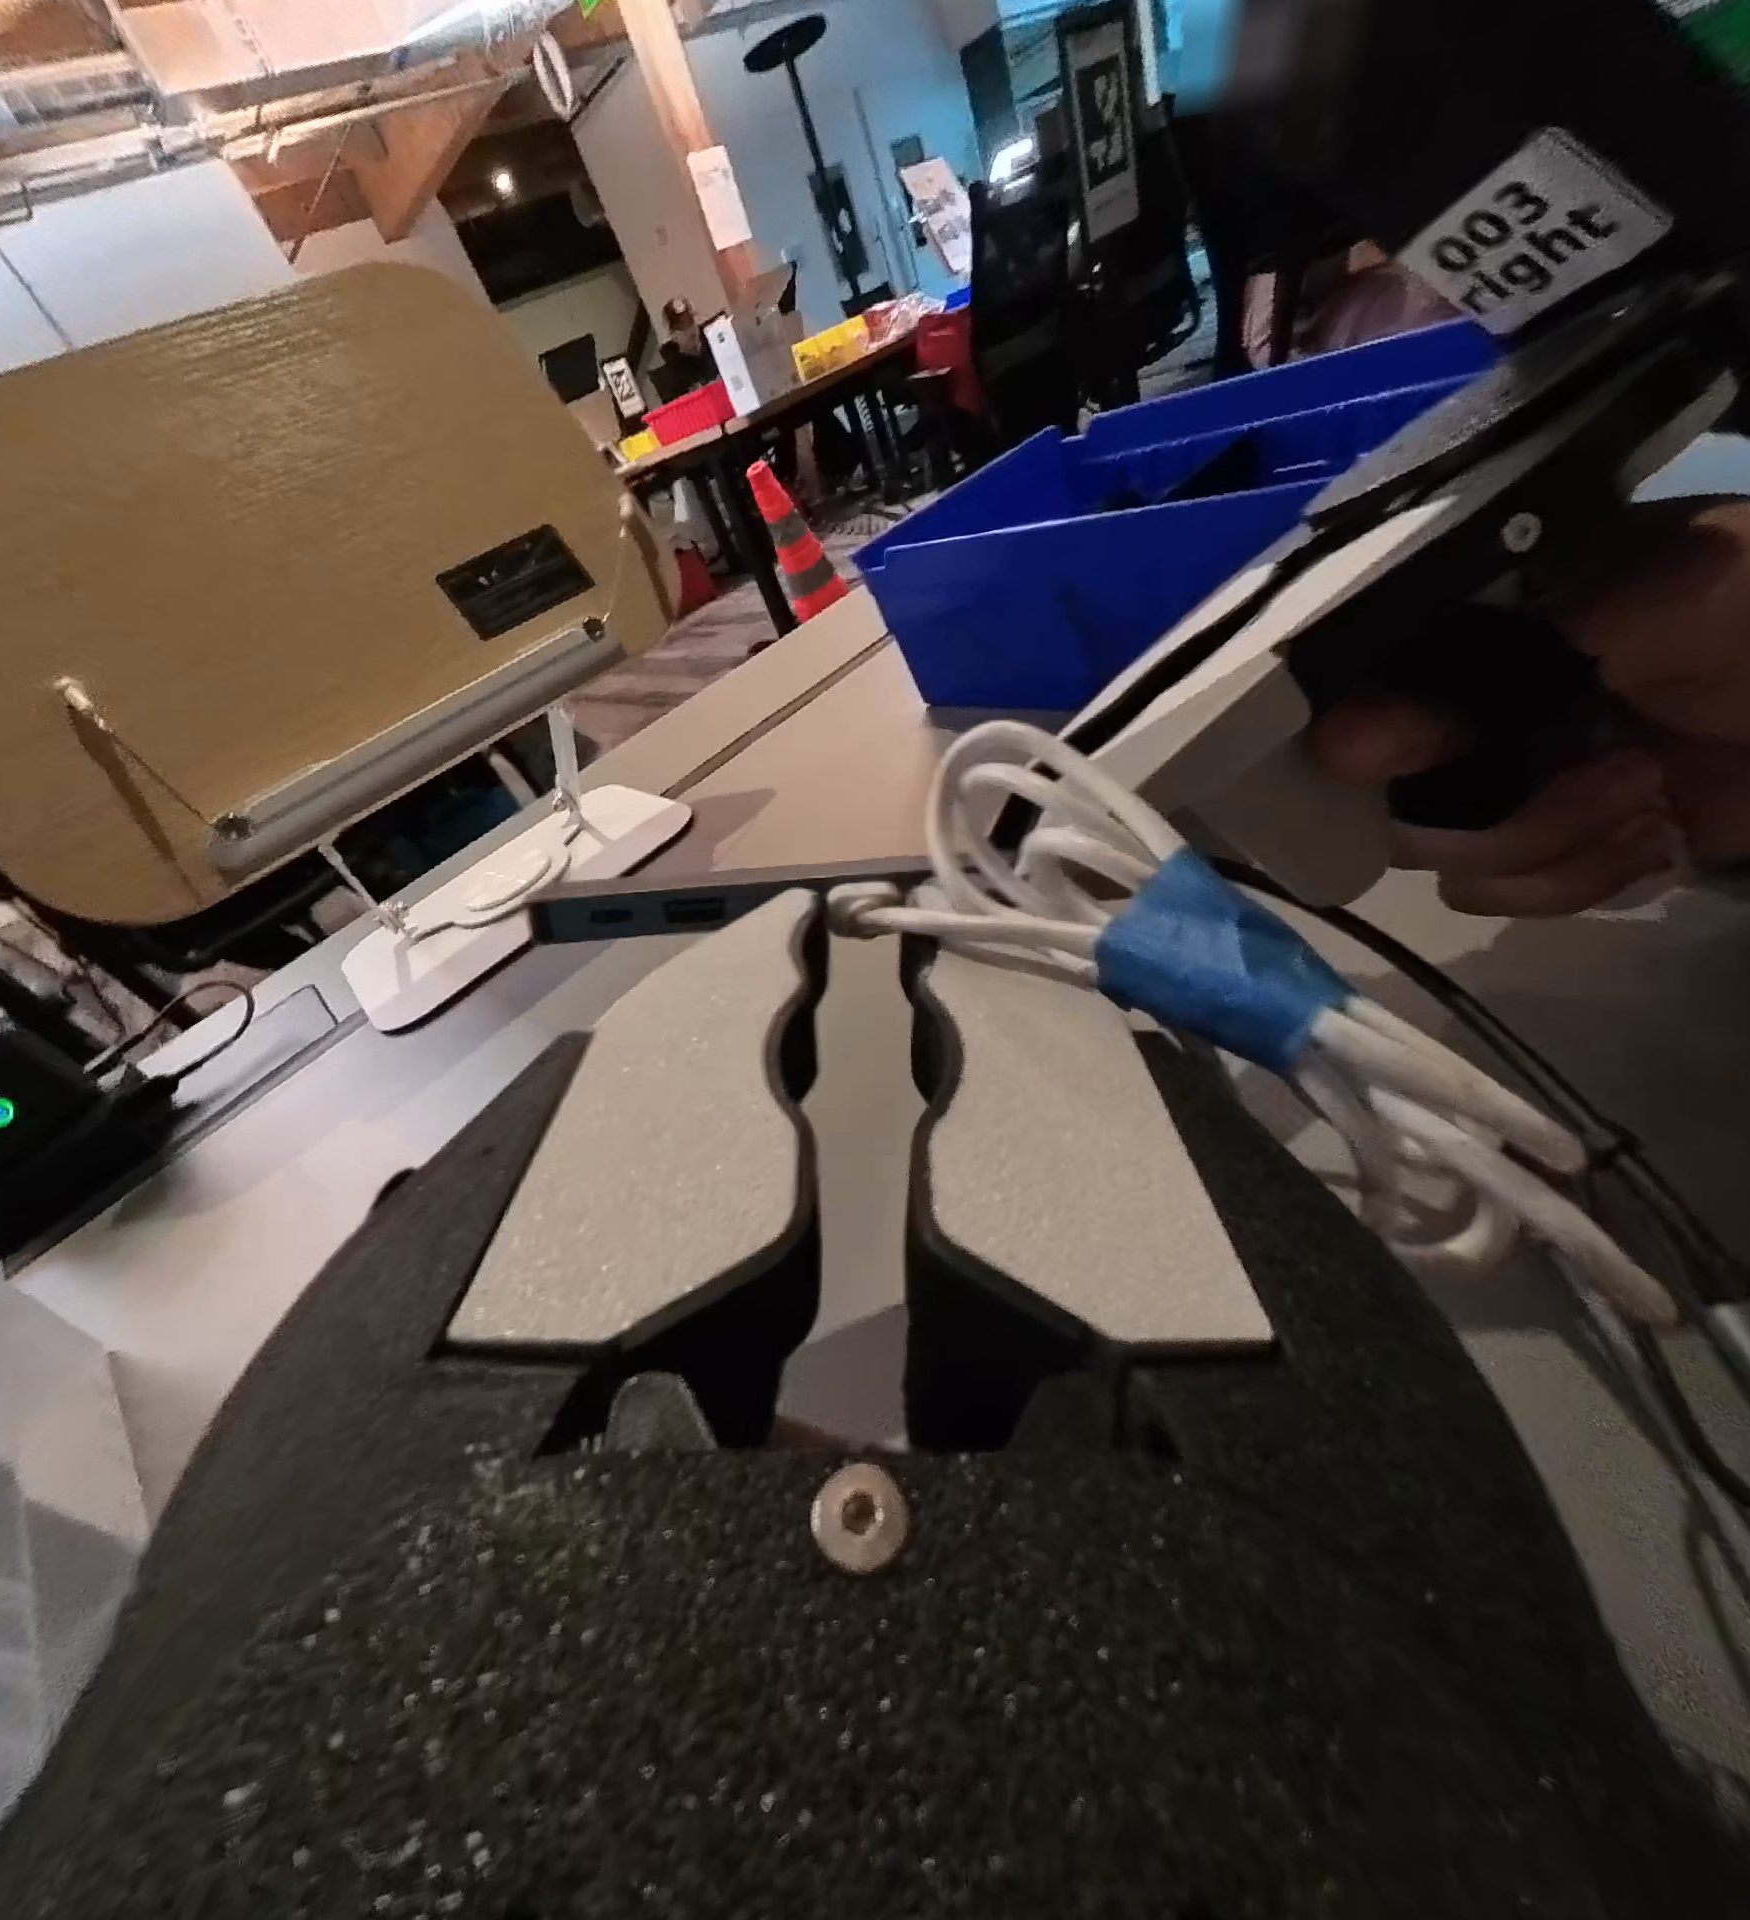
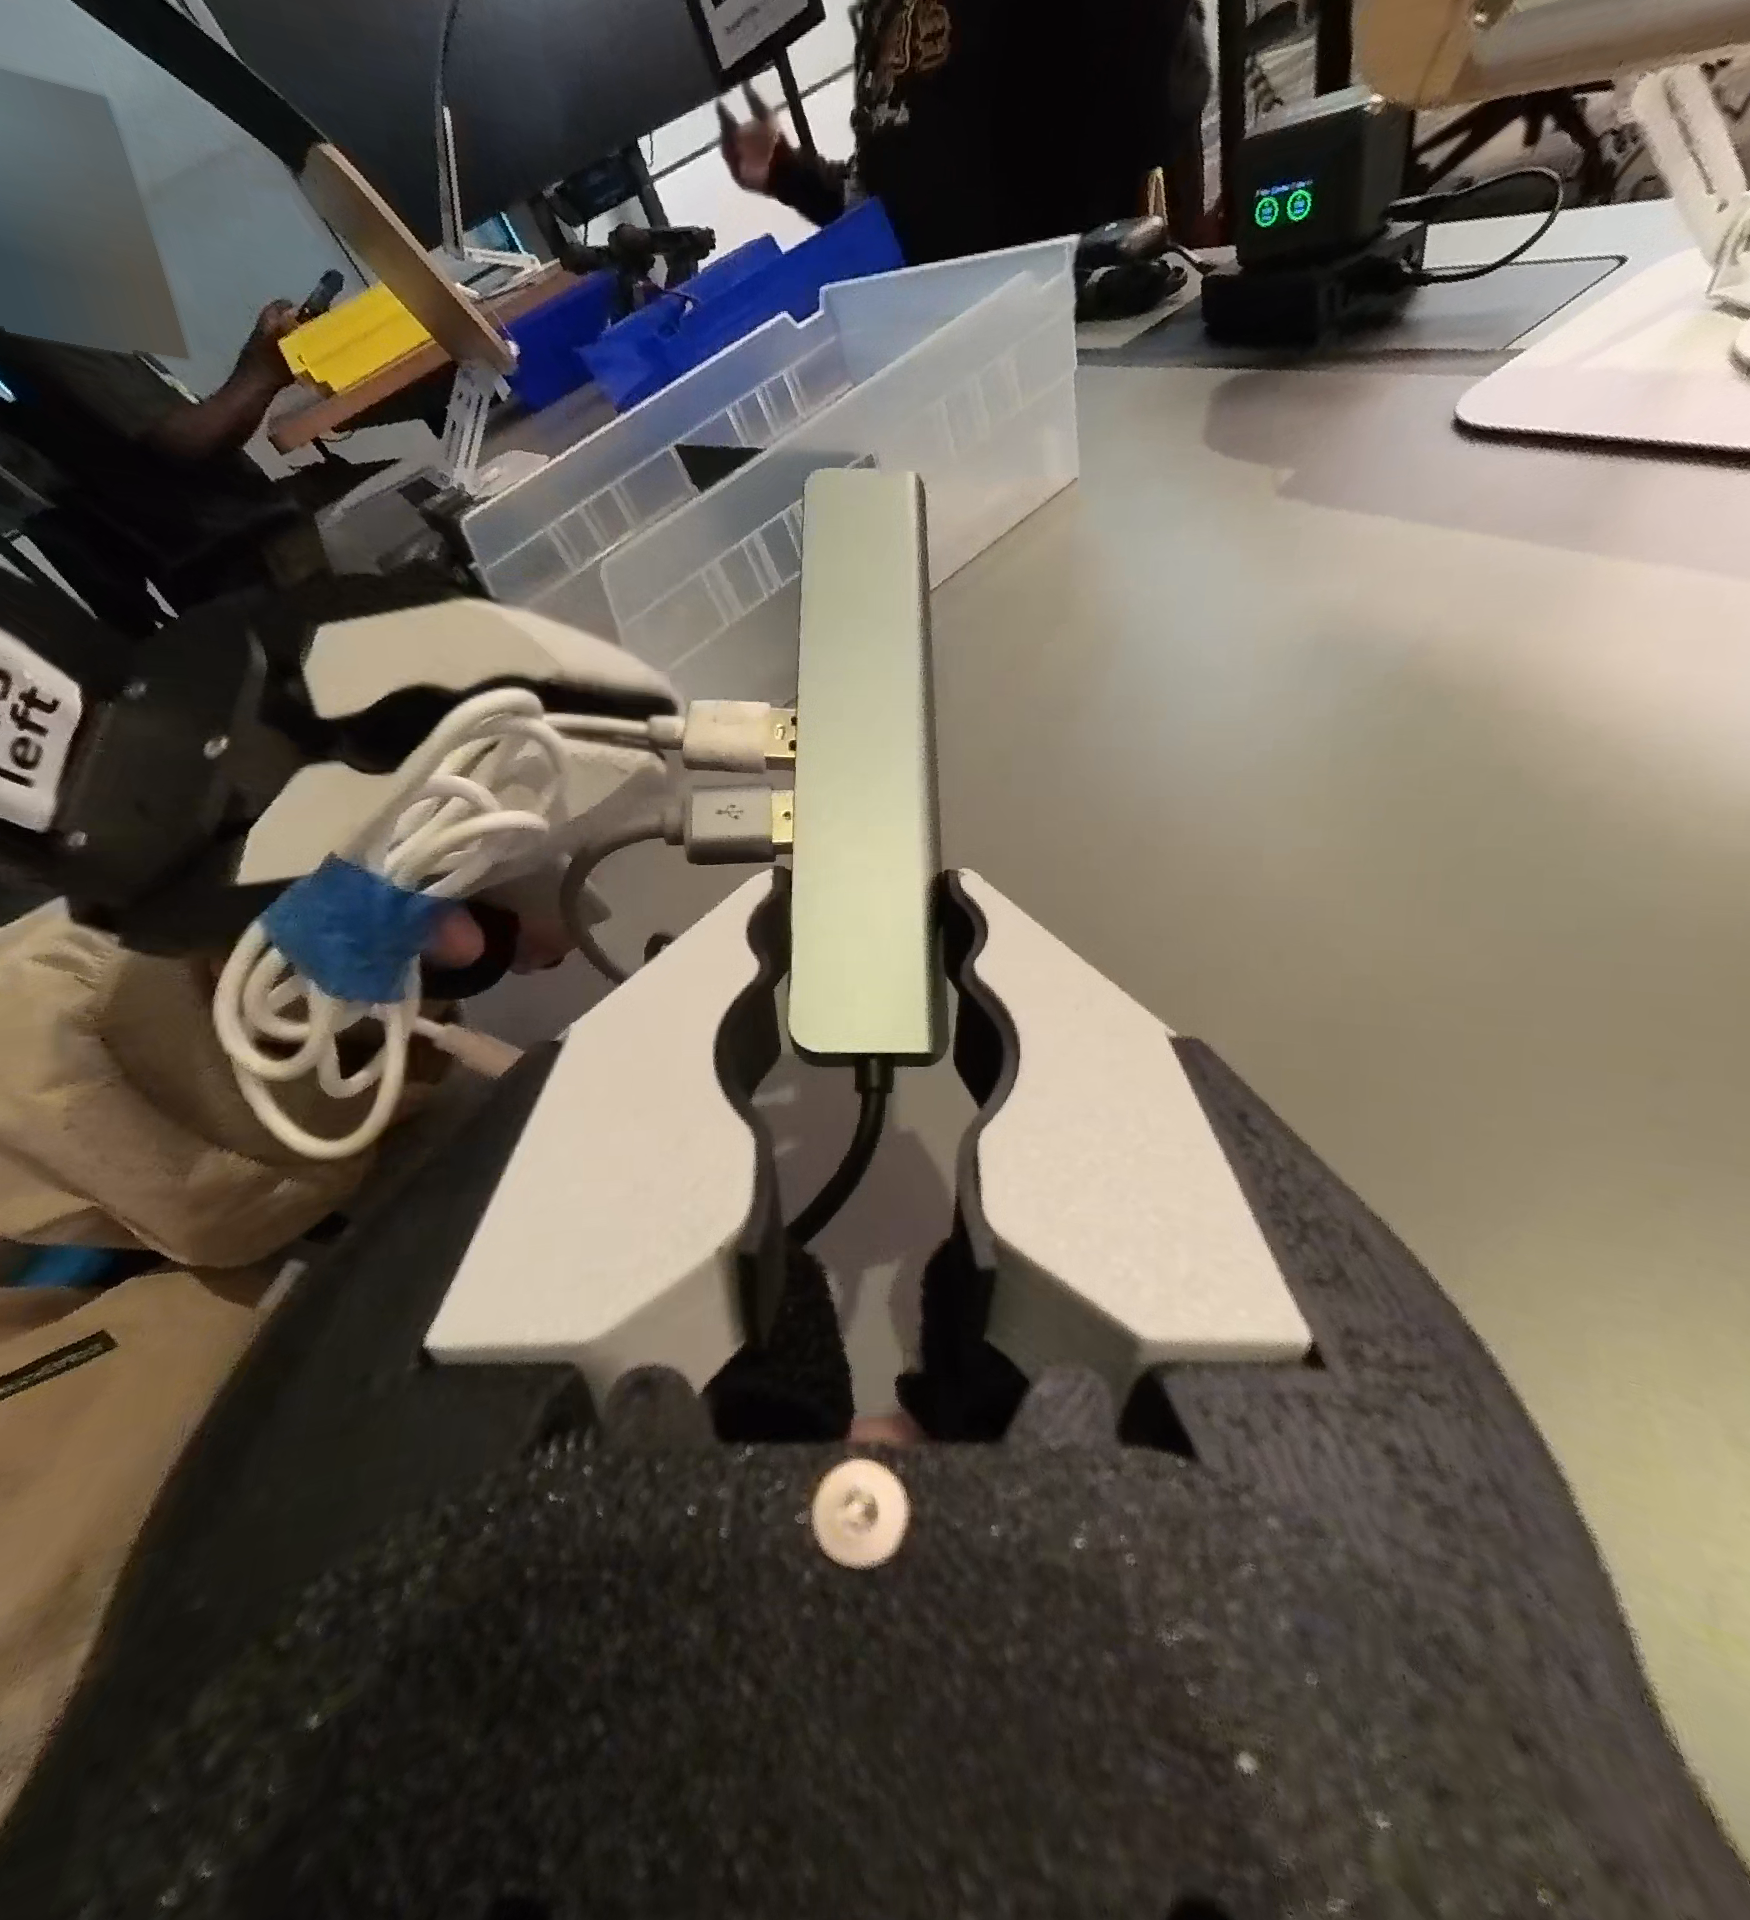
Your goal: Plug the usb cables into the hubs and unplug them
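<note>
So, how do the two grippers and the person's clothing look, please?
Both grippers look alike: a rough black body with one silver screw in the middle and two pale grey fingers with wavy black-edged inner sides. The left gripper and the right gripper each carry a white label with black writing. A beige sleeve with a small black tag covers the left arm; a dark sleeve is behind the right gripper.

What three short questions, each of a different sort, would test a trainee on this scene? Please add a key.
1. True or false: the right gripper is shut on the hub.
2. What binds the coil of the white cable? A: a red band. B: blue tape. C: nothing.
3. Which colour is the plug that the left gripper holds at the hub's side?

Key: 1 true. 2 B. 3 white.
</note>
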